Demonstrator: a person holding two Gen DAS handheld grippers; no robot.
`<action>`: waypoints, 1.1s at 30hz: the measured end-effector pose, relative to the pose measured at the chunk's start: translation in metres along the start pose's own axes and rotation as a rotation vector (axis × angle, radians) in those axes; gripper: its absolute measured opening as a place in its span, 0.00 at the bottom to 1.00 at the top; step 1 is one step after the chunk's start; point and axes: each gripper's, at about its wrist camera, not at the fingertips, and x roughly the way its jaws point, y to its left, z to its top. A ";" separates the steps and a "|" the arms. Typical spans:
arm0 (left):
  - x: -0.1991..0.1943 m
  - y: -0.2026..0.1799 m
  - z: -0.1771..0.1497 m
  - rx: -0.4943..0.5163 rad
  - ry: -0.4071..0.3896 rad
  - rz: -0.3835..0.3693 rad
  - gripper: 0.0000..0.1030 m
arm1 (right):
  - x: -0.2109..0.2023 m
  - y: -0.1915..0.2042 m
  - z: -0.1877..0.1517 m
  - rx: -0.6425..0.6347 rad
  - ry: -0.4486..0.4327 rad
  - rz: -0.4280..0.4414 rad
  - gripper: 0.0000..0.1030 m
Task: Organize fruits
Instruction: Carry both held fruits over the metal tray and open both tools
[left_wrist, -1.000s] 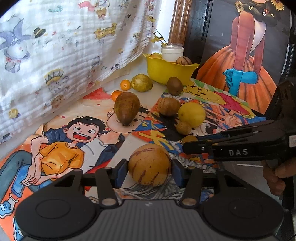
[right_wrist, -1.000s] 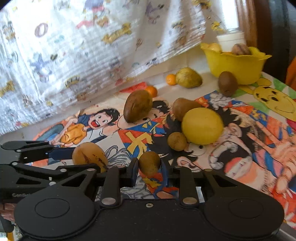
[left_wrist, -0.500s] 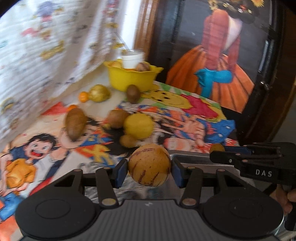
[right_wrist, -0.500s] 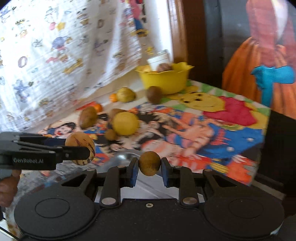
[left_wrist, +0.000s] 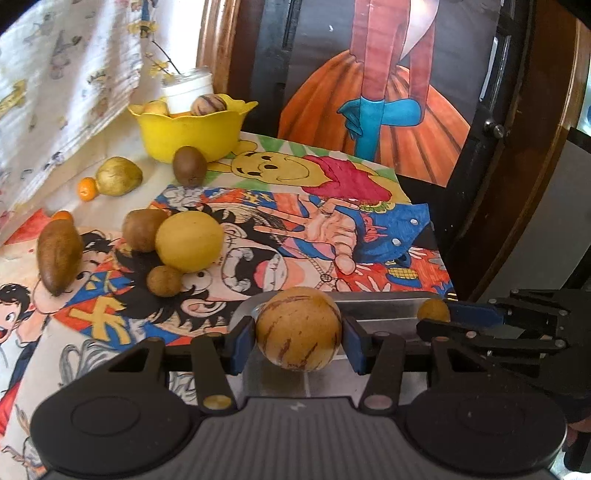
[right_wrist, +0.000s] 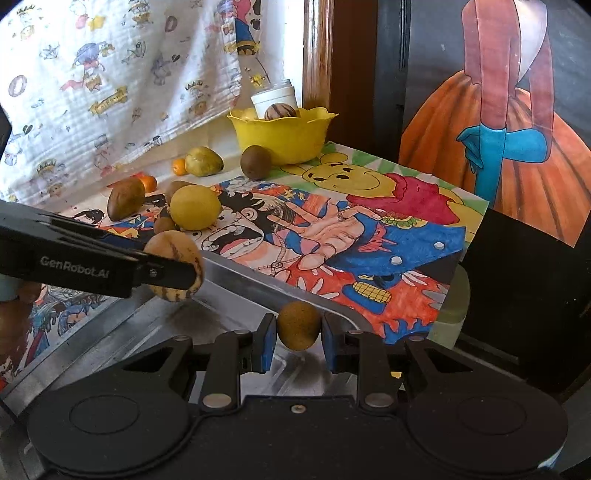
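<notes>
My left gripper (left_wrist: 299, 338) is shut on a round tan fruit with brown stripes (left_wrist: 298, 328); it also shows in the right wrist view (right_wrist: 175, 271). My right gripper (right_wrist: 298, 338) is shut on a small brown fruit (right_wrist: 298, 329), seen too in the left wrist view (left_wrist: 433, 311). Both are held over a metal tray (right_wrist: 258, 284) at the table's near edge. On the table lie a yellow round fruit (left_wrist: 189, 242), brown fruits (left_wrist: 59, 254) and a small brown one (left_wrist: 163, 280).
A yellow bowl (left_wrist: 192, 136) with fruit stands at the back, with a white jar (left_wrist: 188, 88) behind it. A kiwi (left_wrist: 189, 166), a green-yellow fruit (left_wrist: 118, 176) and small oranges (left_wrist: 87, 189) lie near it. A patterned curtain (right_wrist: 110, 85) hangs on the left.
Both grippers have lifted their fruits off the table and swung right, from over the cartoon mat to over the metal tray at the table edge.
</notes>
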 end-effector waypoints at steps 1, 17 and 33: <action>0.003 -0.001 0.001 0.001 0.001 -0.002 0.53 | 0.001 0.000 0.000 -0.003 0.000 -0.002 0.27; 0.024 -0.003 0.000 0.007 0.018 -0.006 0.54 | 0.018 0.001 -0.002 -0.004 0.012 0.007 0.27; 0.010 0.002 0.004 -0.041 0.005 0.008 0.66 | 0.004 0.003 -0.005 0.008 -0.007 0.005 0.45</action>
